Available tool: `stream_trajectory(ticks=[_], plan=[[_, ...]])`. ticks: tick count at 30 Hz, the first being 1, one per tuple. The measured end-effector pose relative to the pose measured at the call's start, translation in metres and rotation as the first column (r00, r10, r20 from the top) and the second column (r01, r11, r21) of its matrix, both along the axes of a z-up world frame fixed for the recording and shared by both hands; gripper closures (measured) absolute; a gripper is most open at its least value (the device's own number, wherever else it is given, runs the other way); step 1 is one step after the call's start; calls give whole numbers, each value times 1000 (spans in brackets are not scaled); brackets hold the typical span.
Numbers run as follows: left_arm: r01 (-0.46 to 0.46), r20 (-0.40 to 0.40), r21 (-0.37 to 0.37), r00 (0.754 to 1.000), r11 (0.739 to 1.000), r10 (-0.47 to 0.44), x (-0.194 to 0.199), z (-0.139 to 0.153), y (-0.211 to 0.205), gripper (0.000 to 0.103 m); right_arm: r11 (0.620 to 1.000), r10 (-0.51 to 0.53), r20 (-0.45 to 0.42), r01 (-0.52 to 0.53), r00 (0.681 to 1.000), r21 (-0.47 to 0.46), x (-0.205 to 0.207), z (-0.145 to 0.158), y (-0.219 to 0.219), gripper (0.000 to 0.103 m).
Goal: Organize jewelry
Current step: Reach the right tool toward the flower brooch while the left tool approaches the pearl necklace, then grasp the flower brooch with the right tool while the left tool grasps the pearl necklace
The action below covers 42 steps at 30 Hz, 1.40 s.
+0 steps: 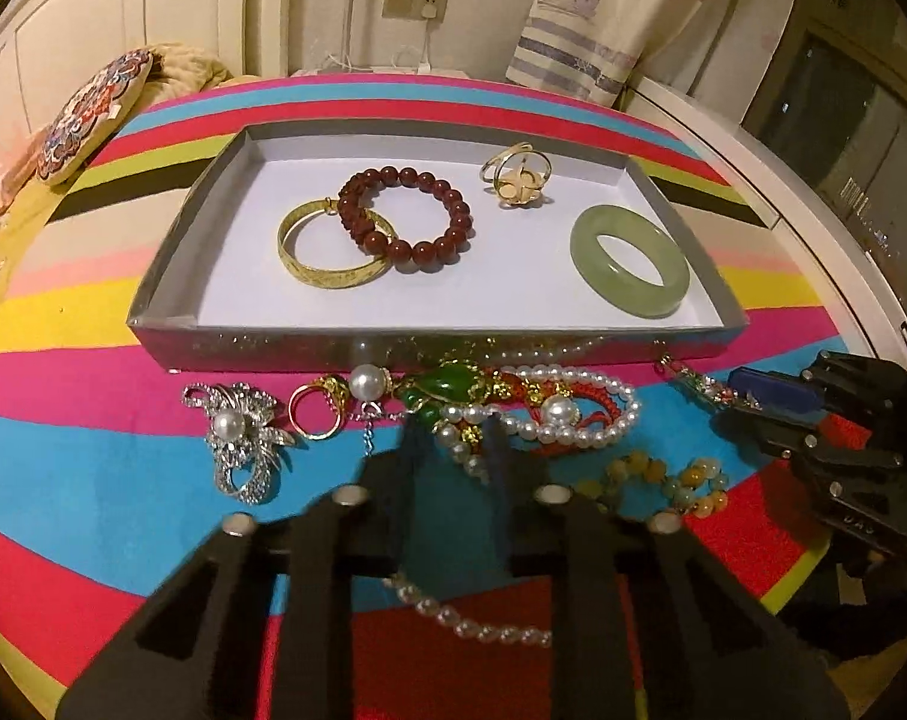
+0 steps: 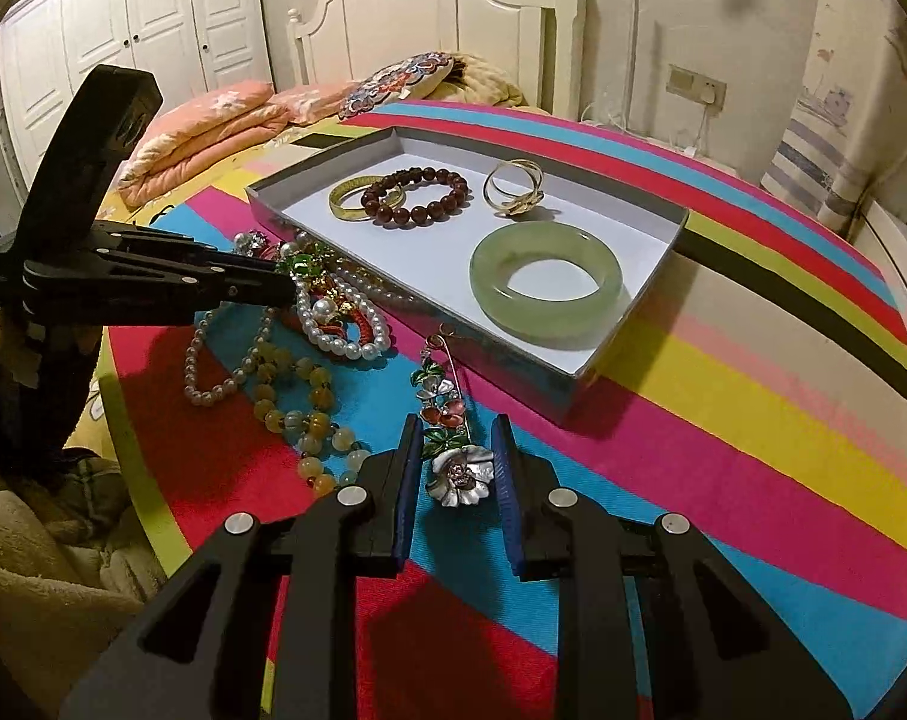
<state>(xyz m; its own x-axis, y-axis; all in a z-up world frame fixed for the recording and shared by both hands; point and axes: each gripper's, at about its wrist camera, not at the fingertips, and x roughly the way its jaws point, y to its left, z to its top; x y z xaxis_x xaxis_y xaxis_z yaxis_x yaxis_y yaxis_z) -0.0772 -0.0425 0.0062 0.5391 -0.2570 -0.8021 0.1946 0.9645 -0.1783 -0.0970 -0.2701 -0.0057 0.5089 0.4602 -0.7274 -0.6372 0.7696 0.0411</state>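
A grey tray (image 1: 159,300) (image 2: 633,330) on the striped cloth holds a gold bangle (image 1: 309,252), a dark red bead bracelet (image 1: 447,204), a gold ring (image 1: 516,177) and a green jade bangle (image 1: 630,267) (image 2: 546,285). In front of it lie a silver pearl brooch (image 1: 243,438), a gold ring (image 1: 315,411), a green pendant (image 1: 447,390), pearl strands (image 1: 579,414) and yellow beads (image 2: 309,408). My left gripper (image 1: 450,444) is open over the pendant and pearls. My right gripper (image 2: 459,450) is open around a flower brooch (image 2: 453,462), apart from it.
The table with the striped cloth (image 2: 753,420) stands beside a bed with folded pink quilts (image 2: 213,126) and a patterned cushion (image 1: 87,114). A curtain (image 1: 621,12) and wall socket (image 1: 414,3) are behind. A beige blanket (image 2: 33,570) lies at lower left.
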Motion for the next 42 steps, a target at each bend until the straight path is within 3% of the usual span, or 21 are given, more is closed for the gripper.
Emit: stream_trajectory(ticks=[5, 17, 25, 32, 42], plan=[[4, 45, -17, 999, 1000, -4, -13, 8, 3, 96, 1000, -12, 22, 11, 1000, 13, -4, 4, -3, 80], [16, 255, -18, 967, 1000, -11, -50, 73, 14, 96, 996, -68, 104, 61, 992, 69, -23, 34, -12, 80], [36, 375, -30, 927, 999, -22, -68, 120, 20, 96, 990, -106, 167, 87, 980, 115, -33, 57, -17, 80], [59, 476, -6, 878, 998, -49, -80, 162, 18, 96, 987, -119, 226, 92, 967, 129, -47, 75, -15, 80], [78, 555, -15, 830, 997, -57, -83, 205, 24, 96, 985, -143, 265, 111, 954, 132, -53, 89, -16, 80]])
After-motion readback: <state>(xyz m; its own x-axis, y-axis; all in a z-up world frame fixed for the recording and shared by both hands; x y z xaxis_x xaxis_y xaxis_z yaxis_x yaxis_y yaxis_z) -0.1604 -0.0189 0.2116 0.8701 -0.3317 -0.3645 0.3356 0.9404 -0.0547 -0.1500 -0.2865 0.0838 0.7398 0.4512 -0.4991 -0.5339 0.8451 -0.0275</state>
